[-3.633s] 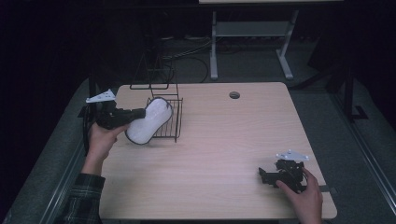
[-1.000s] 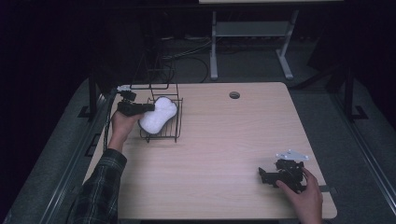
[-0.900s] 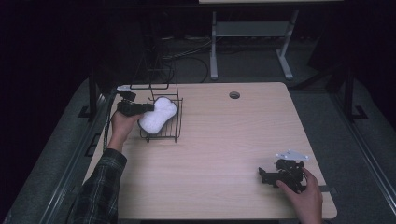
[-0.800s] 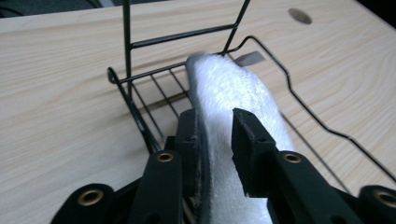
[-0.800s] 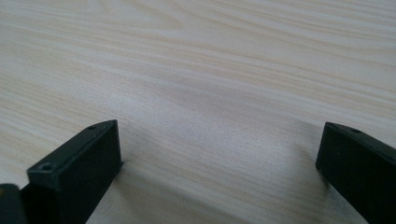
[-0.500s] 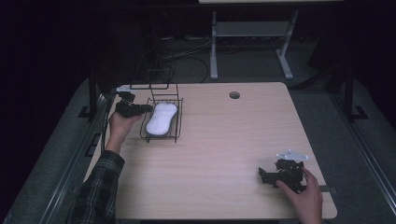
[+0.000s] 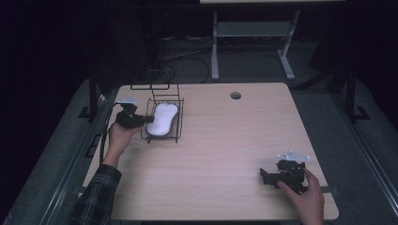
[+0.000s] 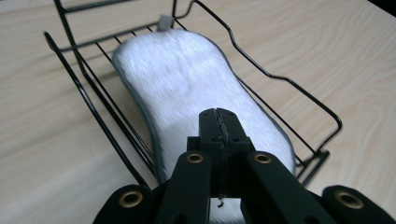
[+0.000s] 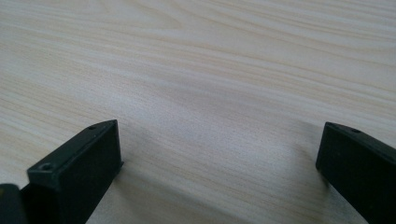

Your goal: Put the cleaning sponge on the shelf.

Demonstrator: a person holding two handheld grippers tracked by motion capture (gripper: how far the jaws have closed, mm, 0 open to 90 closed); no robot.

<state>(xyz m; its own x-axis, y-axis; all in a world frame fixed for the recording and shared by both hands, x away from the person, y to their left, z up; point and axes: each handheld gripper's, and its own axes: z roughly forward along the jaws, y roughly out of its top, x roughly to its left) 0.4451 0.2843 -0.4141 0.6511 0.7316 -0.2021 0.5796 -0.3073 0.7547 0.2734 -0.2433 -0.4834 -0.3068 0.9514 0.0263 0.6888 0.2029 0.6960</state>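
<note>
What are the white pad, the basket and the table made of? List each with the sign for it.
White pad: seemingly a soft sponge or foam with a fuzzy matte face and a thin grey edge layer.
Basket: thin bent wire, probably metal, with a glossy black coating.
Table: pale wood grain lines, smooth and matte; solid wood or laminate cannot be told.

Dark rm; wood table (image 7: 216,154), grey floor (image 7: 356,140), metal stand (image 7: 253,42) behind.
</note>
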